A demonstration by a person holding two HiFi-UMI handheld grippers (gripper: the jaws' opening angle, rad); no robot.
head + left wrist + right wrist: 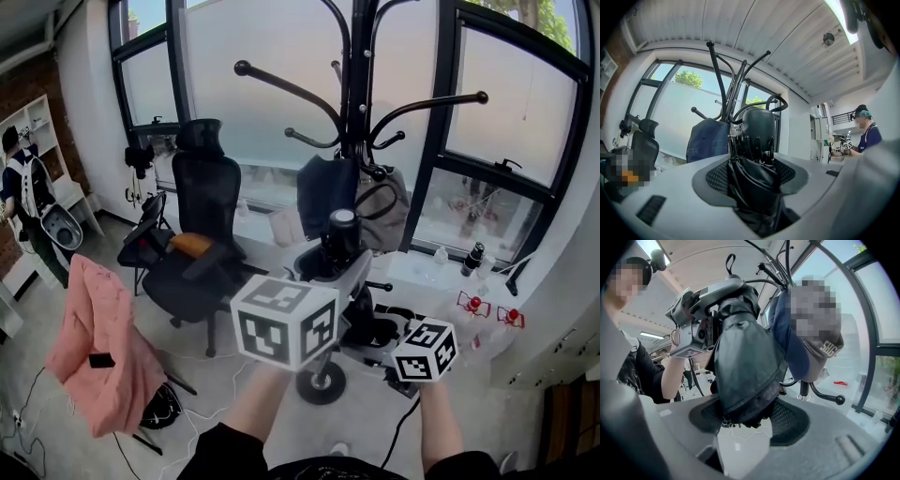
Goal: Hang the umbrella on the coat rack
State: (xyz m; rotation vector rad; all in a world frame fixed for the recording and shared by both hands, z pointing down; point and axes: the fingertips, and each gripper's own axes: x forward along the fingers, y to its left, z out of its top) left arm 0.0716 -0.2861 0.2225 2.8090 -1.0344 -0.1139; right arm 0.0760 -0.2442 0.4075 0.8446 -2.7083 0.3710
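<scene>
A folded black umbrella (339, 240) is held between both grippers in front of the black coat rack (357, 103). My left gripper (755, 183) is shut on its bunched canopy (752, 180), and the rounded handle end (758, 127) points toward the rack's hooks (717, 79). My right gripper (746, 420) is shut on the canopy's other end (745, 366), where the rib tips (736, 422) hang between the pads. In the head view the left marker cube (284, 322) and the right marker cube (425, 350) hide most of both jaws.
A dark blue bag (326, 192) and a grey bag (386, 208) hang on the rack's lower hooks; upper arms (281, 86) are bare. A black office chair (202, 234) stands left, a pink coat (98, 347) nearer left. A person (23, 192) stands far left.
</scene>
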